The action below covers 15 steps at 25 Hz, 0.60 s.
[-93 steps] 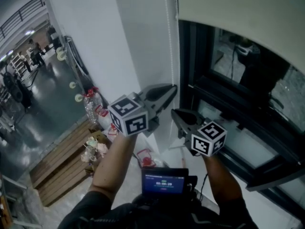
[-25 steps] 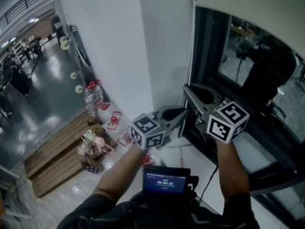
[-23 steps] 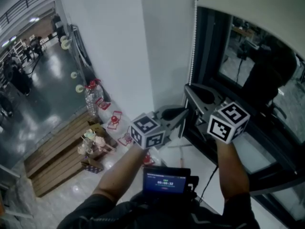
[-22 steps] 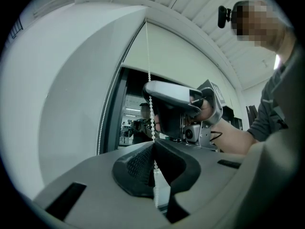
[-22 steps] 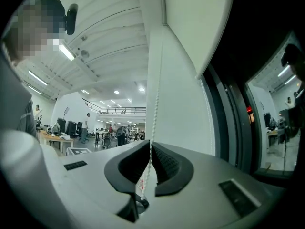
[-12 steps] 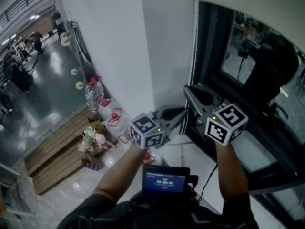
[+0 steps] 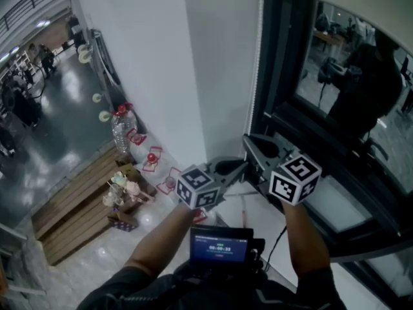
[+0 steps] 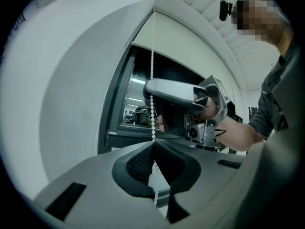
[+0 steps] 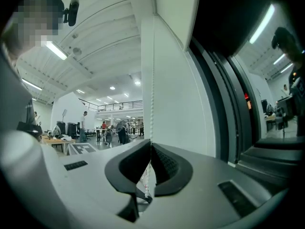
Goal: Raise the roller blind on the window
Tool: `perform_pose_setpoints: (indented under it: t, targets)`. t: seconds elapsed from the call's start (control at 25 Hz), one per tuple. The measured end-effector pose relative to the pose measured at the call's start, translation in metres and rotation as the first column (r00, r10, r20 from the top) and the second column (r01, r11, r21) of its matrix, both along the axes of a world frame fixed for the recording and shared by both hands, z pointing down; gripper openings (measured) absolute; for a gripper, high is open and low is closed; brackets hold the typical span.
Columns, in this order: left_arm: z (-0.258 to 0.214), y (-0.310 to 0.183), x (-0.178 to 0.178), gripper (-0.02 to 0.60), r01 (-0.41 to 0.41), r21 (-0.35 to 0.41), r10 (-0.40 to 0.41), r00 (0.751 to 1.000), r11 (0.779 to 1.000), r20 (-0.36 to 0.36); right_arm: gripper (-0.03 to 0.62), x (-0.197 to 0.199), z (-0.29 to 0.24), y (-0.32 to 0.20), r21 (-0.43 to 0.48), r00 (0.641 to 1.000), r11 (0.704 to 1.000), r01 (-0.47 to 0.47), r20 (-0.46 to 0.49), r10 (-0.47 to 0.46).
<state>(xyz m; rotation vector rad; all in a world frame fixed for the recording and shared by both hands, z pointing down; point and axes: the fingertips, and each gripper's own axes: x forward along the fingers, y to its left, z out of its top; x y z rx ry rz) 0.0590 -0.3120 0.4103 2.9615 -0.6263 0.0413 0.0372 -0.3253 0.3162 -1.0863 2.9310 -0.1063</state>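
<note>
The cream roller blind [image 7: 361, 5] hangs across the top of the dark window [image 7: 335, 82]. Its white bead chain [image 7: 256, 63] runs down beside the frame to both grippers. My left gripper [image 7: 244, 164] is shut on the bead chain [image 8: 152, 56], the lower of the two grips. In the left gripper view its jaws [image 8: 153, 141] pinch the beads, with the right gripper [image 8: 181, 97] just above. My right gripper [image 7: 248, 140] is closing on the chain [image 9: 152, 80], which passes between its pads [image 9: 150, 143] at the tips.
A white wall [image 7: 161, 63] stands left of the chain. Below left lie a wooden pallet [image 7: 71, 221], a water bottle [image 7: 121, 133] and small red items. A small screen [image 7: 221, 245] sits at the person's chest. People stand in the far hall.
Both grippers sit slightly lower and further left in the head view than a second ago. The blind's lower edge shows a little higher against the window.
</note>
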Motion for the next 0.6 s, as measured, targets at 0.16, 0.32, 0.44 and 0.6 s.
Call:
perform_pose_setpoints:
  t: [0.16, 0.32, 0.44, 0.6]
  targets:
    - [0.013, 0.007, -0.004, 0.002, 0.004, -0.022, -0.004, 1.0, 1.0, -0.008, 0.006, -0.002, 0.013, 0.001, -0.015, 1.0, 1.0, -0.012, 0.016, 0.013]
    - [0.011, 0.008, -0.003, 0.002, 0.001, -0.022, -0.002, 1.0, 1.0, -0.026, 0.006, -0.001, 0.013, 0.003, -0.014, 1.0, 1.0, -0.012, 0.029, 0.012]
    - [0.01, 0.005, -0.012, 0.002, 0.015, -0.044, -0.016, 0.999, 0.999, -0.033, 0.006, 0.002, 0.012, 0.002, -0.018, 0.999, 1.0, -0.021, 0.029, 0.021]
    - [-0.01, 0.001, -0.037, 0.064, 0.035, -0.066, -0.042, 0.993, 0.997, -0.111, 0.006, 0.003, 0.013, 0.003, -0.014, 0.999, 1.0, -0.014, 0.032, 0.014]
